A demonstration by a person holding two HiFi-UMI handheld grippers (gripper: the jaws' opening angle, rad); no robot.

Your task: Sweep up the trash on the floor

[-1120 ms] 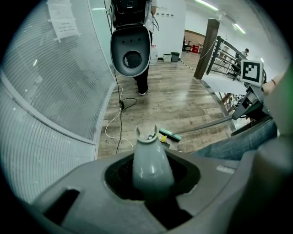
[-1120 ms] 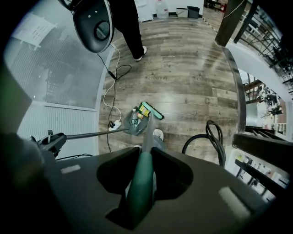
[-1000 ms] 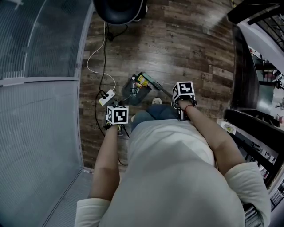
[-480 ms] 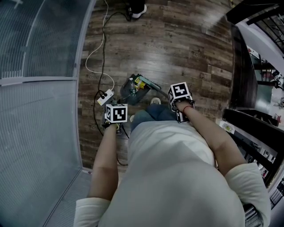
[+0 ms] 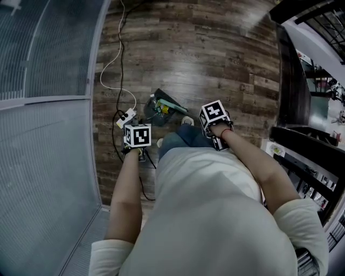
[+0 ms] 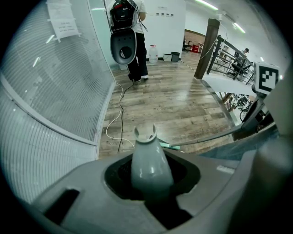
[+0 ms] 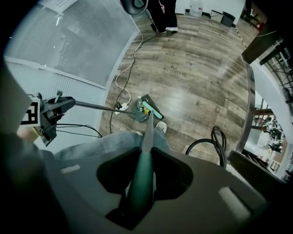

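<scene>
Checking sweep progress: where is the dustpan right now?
In the head view the dustpan lies on the floor ahead of the person's shoe, just right of the power strip, the broom at its right side.

Floor: brown wood-look planks, worn grain, glossy where overhead light reflects.
Left side: ribbed frosted glass partition with a pale rail across it; paper notice stuck high on the glass.
Far end: white wall, small bins at its foot.
Right side: dark pillar, dark railing.
Ceiling: strip lights, lit.
On the floor: white cable running to a power strip.
</scene>
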